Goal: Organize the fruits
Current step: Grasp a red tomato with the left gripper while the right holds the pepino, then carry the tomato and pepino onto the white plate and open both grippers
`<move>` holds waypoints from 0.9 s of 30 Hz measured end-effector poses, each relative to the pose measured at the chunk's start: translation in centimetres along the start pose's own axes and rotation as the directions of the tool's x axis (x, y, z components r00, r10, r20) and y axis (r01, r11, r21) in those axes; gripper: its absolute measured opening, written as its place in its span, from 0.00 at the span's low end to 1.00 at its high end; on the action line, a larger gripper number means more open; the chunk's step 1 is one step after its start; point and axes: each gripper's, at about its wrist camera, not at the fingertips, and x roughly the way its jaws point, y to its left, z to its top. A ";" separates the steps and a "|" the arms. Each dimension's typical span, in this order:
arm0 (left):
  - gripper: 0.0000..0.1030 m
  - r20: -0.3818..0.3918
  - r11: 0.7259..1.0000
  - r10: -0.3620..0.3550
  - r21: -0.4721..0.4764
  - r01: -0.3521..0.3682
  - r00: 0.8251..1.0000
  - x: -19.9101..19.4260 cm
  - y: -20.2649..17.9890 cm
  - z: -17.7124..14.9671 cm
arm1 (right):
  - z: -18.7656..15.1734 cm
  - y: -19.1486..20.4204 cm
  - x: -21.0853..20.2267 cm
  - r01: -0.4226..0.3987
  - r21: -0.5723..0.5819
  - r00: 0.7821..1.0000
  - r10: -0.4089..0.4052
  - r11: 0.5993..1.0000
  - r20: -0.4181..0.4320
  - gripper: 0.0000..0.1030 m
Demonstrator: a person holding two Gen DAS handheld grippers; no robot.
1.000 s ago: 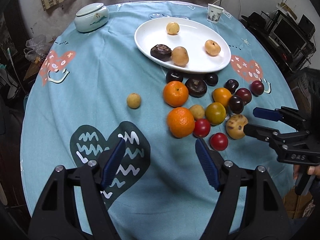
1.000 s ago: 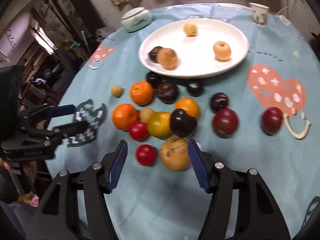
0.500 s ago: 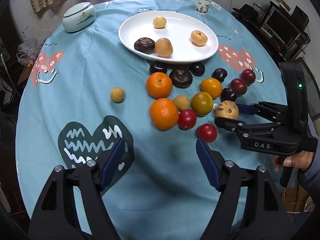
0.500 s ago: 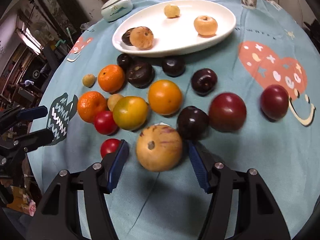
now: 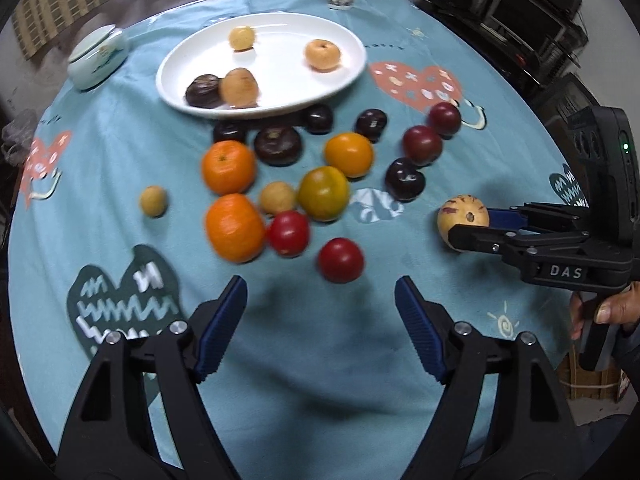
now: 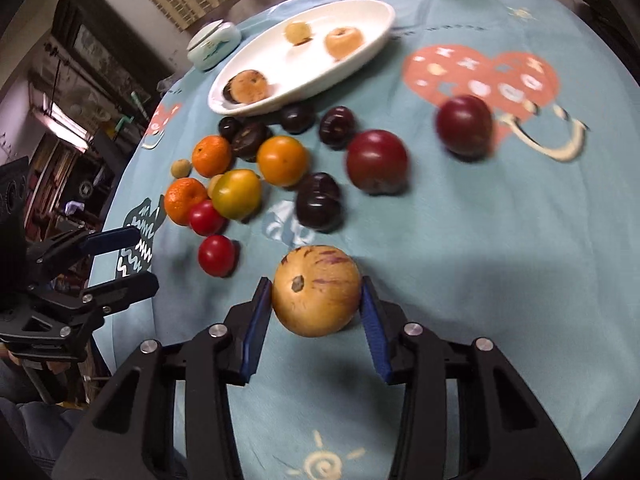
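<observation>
- Round and covered in a teal patterned cloth, the desk (image 5: 120, 152) carries a spread of loose fruit in front of a white plate (image 5: 276, 100).
- Right gripper (image 6: 316, 300): its fingers (image 6: 256, 320) have just been closing and now sit against both flanks of a tan melon with purple streaks (image 6: 316, 296), which is near the desk's front edge, apart from the main cluster.
- That melon looks firm-skinned, smooth and fairly hefty for its size. Being round, it could squirt forward out of a light pinch, so the widest part, where the pads now lie, is judged the best place to hold it.
- Left gripper (image 5: 320, 320) hangs with fingers (image 5: 224, 328) spread wide and nothing between them, just short of a red tomato (image 5: 341, 260).
- Tomatoes will likely be light, slick and easily bruised; a gentle squeeze across the middle suits them.
- Farther out lie two oranges (image 5: 228, 166), tougher and grippier by the look of the peel, and several dark plums (image 5: 405, 178), probably soft.
- Four fruits are already on the plate; most of the sorting appears undone.
</observation>
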 end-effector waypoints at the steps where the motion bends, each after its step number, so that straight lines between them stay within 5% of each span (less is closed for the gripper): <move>1: 0.75 -0.005 1.000 0.000 0.001 0.000 1.000 0.5 -0.3 0.1 | -0.2 -0.4 -0.2 0.003 0.010 1.000 -0.003 1.000 0.003 0.43; 5: 0.56 -0.040 1.000 0.012 -0.028 -0.014 0.999 2.8 -0.8 0.7 | -0.9 -0.6 -0.5 -0.004 0.029 1.000 0.003 1.000 0.011 0.43; 12: 0.50 -0.066 0.997 0.039 -0.067 -0.044 0.997 4.7 -0.9 1.4 | -1.0 -0.4 -0.8 -0.029 0.002 1.000 0.029 1.000 0.003 0.43; 14: 0.31 -0.076 0.998 0.029 -0.056 -0.034 0.997 5.0 -1.1 1.4 | -1.0 -0.3 -0.7 -0.030 -0.006 1.000 0.030 1.000 -0.001 0.43; 27: 0.31 0.010 0.997 -0.041 -0.071 0.042 0.999 0.5 0.3 -0.1 | -1.0 2.4 -0.2 -0.040 -0.073 0.999 0.039 0.997 -0.017 0.43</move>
